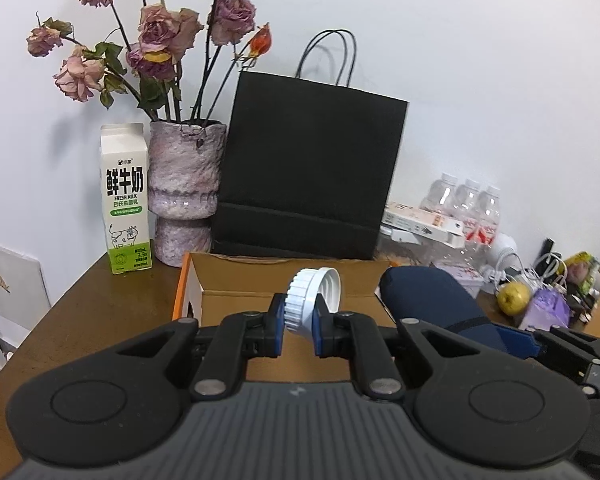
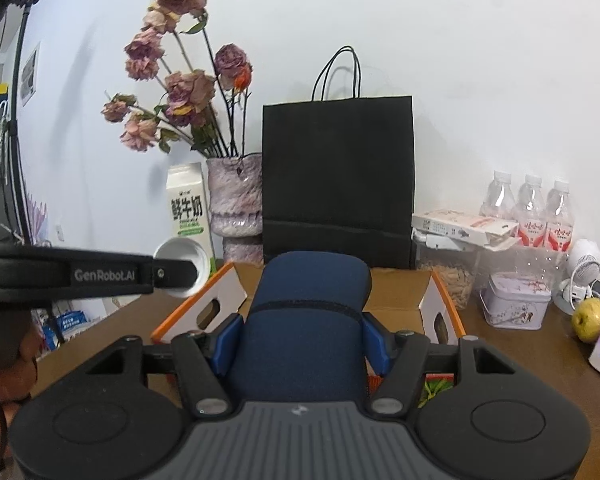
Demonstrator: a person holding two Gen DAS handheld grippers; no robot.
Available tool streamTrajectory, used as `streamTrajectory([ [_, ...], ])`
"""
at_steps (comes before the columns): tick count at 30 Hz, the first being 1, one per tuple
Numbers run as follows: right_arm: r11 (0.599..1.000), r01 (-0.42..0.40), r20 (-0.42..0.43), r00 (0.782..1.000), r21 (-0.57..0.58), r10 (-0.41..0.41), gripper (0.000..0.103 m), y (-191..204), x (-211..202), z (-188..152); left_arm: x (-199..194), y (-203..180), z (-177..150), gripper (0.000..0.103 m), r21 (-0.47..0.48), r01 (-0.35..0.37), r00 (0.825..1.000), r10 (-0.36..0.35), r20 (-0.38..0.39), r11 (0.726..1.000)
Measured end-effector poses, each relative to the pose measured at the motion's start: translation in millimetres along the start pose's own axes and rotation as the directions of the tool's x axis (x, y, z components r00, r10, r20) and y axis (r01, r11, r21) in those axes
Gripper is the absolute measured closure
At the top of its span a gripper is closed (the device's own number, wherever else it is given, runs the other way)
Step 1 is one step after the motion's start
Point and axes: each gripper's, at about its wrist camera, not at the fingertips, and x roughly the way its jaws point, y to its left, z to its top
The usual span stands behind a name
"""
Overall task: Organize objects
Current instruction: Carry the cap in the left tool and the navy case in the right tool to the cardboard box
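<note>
A white ribbed cap (image 1: 320, 284) is pinched between the blue pads of my left gripper (image 1: 298, 312), which is shut on it just above the near edge of an open cardboard box (image 1: 236, 276) with orange rims. In the right wrist view the same cap (image 2: 180, 254) hangs at the left, level with the box's left flap. My right gripper (image 2: 302, 336) is shut on a thick dark blue cloth roll (image 2: 312, 280) with a black band, held in front of the box (image 2: 400, 292). The roll (image 1: 428, 300) also shows at the right of the left wrist view.
Behind the box stand a black paper bag (image 1: 308, 168), a mottled vase (image 1: 184, 188) of dried roses and a milk carton (image 1: 126, 200). On the right of the brown table (image 1: 100, 320) are water bottles (image 2: 532, 212), a tin (image 2: 516, 300), an apple (image 2: 590, 318) and cables.
</note>
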Motion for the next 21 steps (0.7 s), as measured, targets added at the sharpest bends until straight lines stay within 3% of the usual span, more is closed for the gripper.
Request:
streamTrajectory([
  [21, 1.000, 0.017, -0.055, 0.998, 0.017, -0.016, 0.041, -16, 96, 21, 91, 18, 17, 0.089, -0.047, -0.133, 0.990, 0.130, -0.059, 0.990],
])
